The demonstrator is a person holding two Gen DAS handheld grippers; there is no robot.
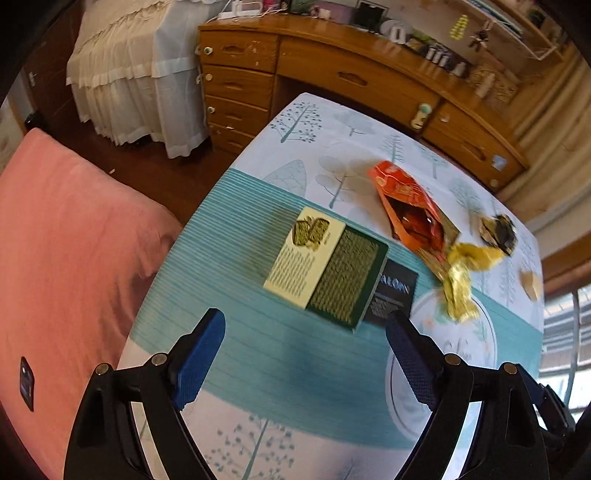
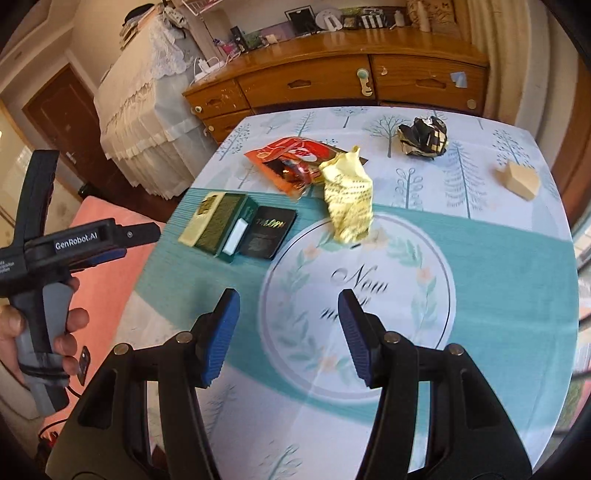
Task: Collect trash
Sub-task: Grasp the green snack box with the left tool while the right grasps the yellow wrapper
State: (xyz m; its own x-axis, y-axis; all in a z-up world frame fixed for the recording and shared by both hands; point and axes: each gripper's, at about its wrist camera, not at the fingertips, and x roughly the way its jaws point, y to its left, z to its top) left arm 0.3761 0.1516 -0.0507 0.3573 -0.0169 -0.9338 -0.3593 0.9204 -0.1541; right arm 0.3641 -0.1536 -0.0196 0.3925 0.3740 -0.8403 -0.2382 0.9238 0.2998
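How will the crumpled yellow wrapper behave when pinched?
The yellow wrapper is thin and crumpled, so it is probably light and floppy and will likely crush flat. Its glossy surface may slip. It leans on the orange bag, which might shift.

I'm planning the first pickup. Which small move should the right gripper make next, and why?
Probably ease the right gripper forward toward the crumpled yellow wrapper. Its fingers stand open and empty, and that wrapper lies loose on the tablecloth, nearest ahead of it.

Black booklet [image 1: 393, 295] half hidden under green box [image 1: 327, 275]; cover text blurred, unreadable. Orange wrapper [image 1: 408, 205] partly covered by yellow wrapper [image 1: 461, 275]. Desk [image 2: 498, 266] print smeared, wording illegible. Dresser-top items [image 2: 332, 18] too small to ID.
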